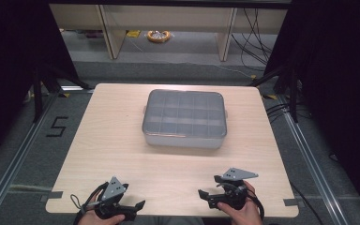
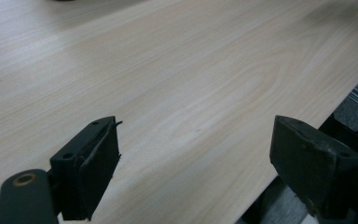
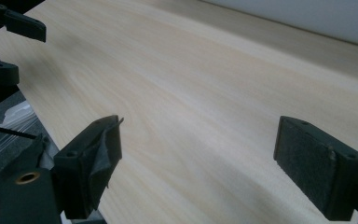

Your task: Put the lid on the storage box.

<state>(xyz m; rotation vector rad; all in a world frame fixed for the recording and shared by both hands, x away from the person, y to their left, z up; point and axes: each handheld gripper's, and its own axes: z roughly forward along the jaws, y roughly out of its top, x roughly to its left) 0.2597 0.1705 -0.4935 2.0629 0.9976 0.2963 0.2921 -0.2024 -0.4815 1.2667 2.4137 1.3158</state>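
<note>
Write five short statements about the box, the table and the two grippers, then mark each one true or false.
1. The grey compartment box has its lid on. True.
2. The left gripper is shut on the box. False: its jaws stand open over bare table, far from the box.
3. The right gripper has nothing between its jaws. True.
4. The box sits at the near edge of the table, between the two hands. False: it sits toward the far side, about midway across.
5. Both grippers are near the table's near edge. True.
</note>
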